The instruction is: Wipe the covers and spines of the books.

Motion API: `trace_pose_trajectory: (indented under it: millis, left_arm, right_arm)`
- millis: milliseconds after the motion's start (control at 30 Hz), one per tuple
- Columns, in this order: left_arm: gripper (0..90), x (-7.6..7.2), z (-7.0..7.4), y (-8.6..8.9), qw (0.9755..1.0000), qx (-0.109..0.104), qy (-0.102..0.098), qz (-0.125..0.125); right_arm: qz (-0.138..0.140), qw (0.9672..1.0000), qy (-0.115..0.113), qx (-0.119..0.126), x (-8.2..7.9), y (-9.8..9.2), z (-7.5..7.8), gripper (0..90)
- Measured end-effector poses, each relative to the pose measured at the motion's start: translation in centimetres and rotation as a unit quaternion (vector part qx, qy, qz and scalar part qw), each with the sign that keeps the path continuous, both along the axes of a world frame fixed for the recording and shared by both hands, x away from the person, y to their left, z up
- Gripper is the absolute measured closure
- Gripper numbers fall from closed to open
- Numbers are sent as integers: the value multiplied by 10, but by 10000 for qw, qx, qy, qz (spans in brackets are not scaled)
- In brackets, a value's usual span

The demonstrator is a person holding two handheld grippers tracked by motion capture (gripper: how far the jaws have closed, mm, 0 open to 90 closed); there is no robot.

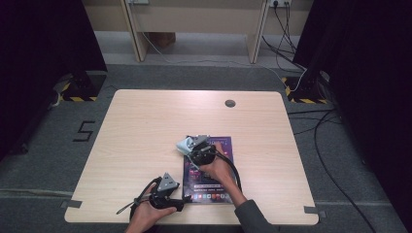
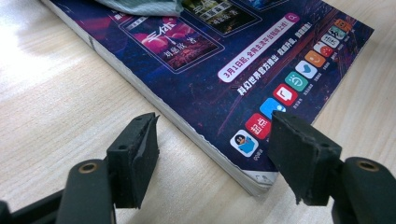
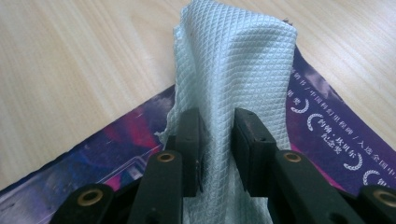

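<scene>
The magazine cover reads "3月1日起"; a "5" marks the floor.

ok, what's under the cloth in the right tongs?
The cloth, pinched in the right tongs, drapes over the magazine lying flat on the table. The purple cover shows on both sides; the cover print beneath the fabric is hidden.
</scene>
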State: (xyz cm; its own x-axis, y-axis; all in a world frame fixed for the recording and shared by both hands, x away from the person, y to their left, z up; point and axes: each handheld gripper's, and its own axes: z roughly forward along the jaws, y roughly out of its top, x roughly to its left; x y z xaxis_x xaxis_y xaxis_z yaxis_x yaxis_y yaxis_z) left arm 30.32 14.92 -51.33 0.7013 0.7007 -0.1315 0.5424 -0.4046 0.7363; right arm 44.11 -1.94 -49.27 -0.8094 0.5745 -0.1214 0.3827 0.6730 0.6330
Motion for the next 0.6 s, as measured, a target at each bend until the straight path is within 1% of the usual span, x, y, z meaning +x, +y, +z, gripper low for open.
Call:
trace_pose_trajectory:
  millis: [100,200,267,300,333,400,467,600]
  left_arm:
    - [326,0,0,0,10000,11,-11,9]
    - [325,-1,0,-1,10000,16,-25,18]
    - [325,-1,0,-1,10000,29,-46,30]
    - [324,-1,0,-1,10000,15,-49,49]
    - [323,-2,0,-1,10000,23,-53,52]
    - [323,-2,0,-2,10000,24,-65,66]
    - [323,-3,0,-2,9999,26,-79,89]
    - [322,-4,0,-2,9999,43,-101,119]
  right_arm:
    - [4,10000,-4,-10,-4,-1,0,730]
    - [29,10000,-35,56,-7,-2,-1,730]
    - [20,10000,-35,38,-9,-4,-1,730]
    - [12,10000,8,43,-11,-4,-1,730]
    - [53,10000,-31,43,-12,-5,-1,730]
    - [-10,10000,9,19,-17,-6,-1,730]
    - [72,10000,-37,27,-19,-8,-1,730]
    - [62,10000,-12,25,-26,-11,-1,730]
